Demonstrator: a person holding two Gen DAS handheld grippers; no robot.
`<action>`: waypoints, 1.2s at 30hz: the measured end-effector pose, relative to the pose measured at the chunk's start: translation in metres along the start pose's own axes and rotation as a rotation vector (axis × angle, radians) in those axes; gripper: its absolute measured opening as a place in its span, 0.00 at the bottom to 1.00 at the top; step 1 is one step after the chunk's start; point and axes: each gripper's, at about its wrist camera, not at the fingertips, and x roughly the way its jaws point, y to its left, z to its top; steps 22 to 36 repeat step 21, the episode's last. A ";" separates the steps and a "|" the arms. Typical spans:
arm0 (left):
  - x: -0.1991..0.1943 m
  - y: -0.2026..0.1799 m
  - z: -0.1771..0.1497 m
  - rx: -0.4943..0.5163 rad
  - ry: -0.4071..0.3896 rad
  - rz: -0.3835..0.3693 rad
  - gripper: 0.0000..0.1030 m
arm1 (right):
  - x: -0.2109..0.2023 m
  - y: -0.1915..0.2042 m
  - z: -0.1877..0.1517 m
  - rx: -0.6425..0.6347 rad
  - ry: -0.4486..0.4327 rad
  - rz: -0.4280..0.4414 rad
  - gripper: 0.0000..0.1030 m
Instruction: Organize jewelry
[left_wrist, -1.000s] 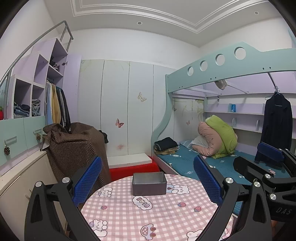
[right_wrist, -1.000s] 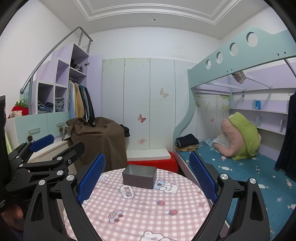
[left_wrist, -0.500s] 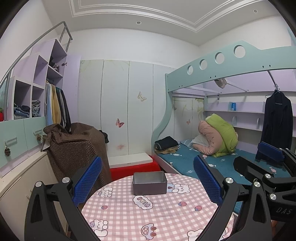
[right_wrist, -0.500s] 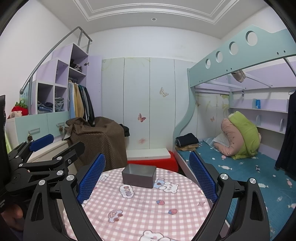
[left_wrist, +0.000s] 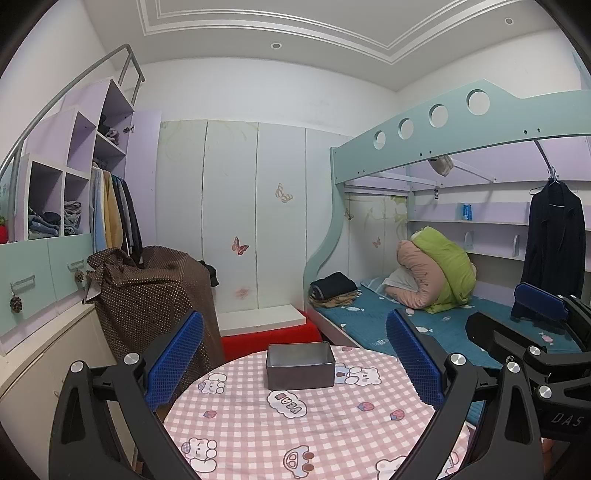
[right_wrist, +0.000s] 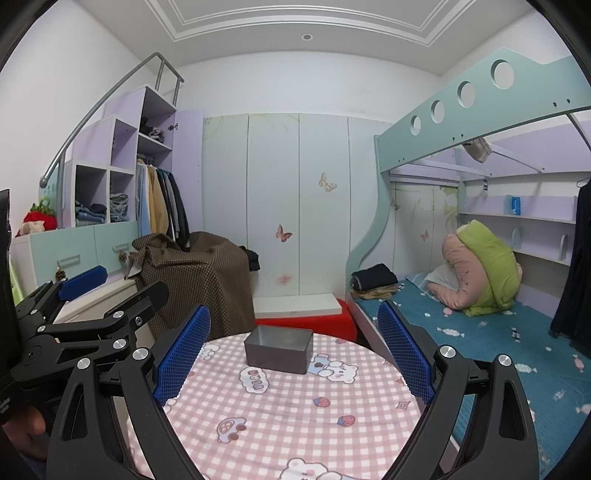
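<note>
A dark grey open metal box (left_wrist: 300, 365) stands at the far side of a round table (left_wrist: 295, 435) with a pink checked cloth; it also shows in the right wrist view (right_wrist: 279, 349). No jewelry shows in either view. My left gripper (left_wrist: 293, 363) is open and empty, held above the near table, its blue pads (left_wrist: 173, 360) framing the box. My right gripper (right_wrist: 291, 352) is open and empty beside it, also short of the box. Each gripper shows at the edge of the other's view: the right one (left_wrist: 524, 332), the left one (right_wrist: 107, 291).
A brown dotted cloth covers furniture (left_wrist: 155, 299) behind the table on the left. A red box with a white board (left_wrist: 269, 328) sits behind it. A bunk bed (left_wrist: 424, 317) with bedding stands on the right, wardrobes and shelves on the left.
</note>
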 end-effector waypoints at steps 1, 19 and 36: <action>0.000 0.000 0.000 -0.001 0.002 -0.001 0.93 | 0.000 0.000 0.000 0.000 0.000 0.000 0.87; 0.002 0.003 -0.001 -0.004 0.004 0.001 0.93 | 0.007 0.003 -0.003 -0.004 0.012 0.006 0.87; 0.002 0.004 -0.001 -0.004 0.004 0.000 0.93 | 0.007 0.002 -0.003 -0.005 0.012 0.005 0.87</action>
